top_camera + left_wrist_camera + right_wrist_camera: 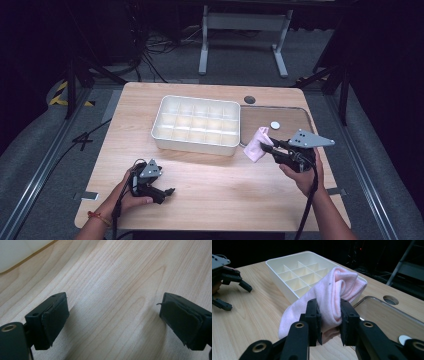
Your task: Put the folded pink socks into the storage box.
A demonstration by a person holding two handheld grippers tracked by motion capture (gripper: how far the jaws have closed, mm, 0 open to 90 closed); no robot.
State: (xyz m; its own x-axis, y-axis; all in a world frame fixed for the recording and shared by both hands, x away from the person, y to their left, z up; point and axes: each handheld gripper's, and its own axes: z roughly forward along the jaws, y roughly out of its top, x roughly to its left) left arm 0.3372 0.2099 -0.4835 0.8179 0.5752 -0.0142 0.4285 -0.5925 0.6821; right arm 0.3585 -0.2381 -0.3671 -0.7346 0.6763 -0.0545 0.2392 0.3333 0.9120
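wooden tabletop (210, 185) beneath both claws. white divided tray (196, 124) just beyond right claw (329, 322). pink sock (332, 295) clenched between right claw's jaws, lifted off tabletop, beside tray's corner. left claw (113, 315) released, gaping over bare wood.

We see the tray (15, 252) cut off at the top-left edge of the left gripper view. In the right gripper view, the jaws cover the middle of the sock (332, 297), and the white disc (404, 339) is partly hidden behind the right gripper (329, 322).
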